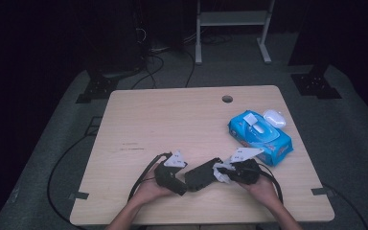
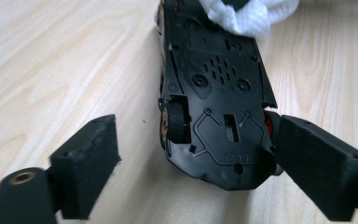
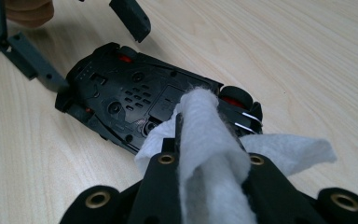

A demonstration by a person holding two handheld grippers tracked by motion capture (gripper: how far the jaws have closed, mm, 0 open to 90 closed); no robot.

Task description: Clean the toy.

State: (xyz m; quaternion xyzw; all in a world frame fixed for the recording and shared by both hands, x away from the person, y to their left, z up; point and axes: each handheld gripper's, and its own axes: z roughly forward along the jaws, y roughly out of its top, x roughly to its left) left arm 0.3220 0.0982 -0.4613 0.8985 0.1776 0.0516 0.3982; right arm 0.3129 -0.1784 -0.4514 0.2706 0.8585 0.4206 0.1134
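A black toy car (image 1: 202,174) lies upside down near the table's front edge, its underside (image 2: 214,93) facing up. My left gripper (image 1: 184,181) is open, with its jaws on either side of one end of the car (image 3: 130,102). One jaw stands apart from the car and the other is right against its corner. My right gripper (image 1: 225,171) is shut on a white wipe (image 3: 205,126). The wipe (image 2: 247,14) rests on the other end of the car's underside.
A blue pack of wet wipes (image 1: 260,136) lies at the right of the wooden table (image 1: 172,120), with a small white object (image 1: 274,118) beside it. A round hole (image 1: 227,99) sits near the far edge. Cables trail off the front edge.
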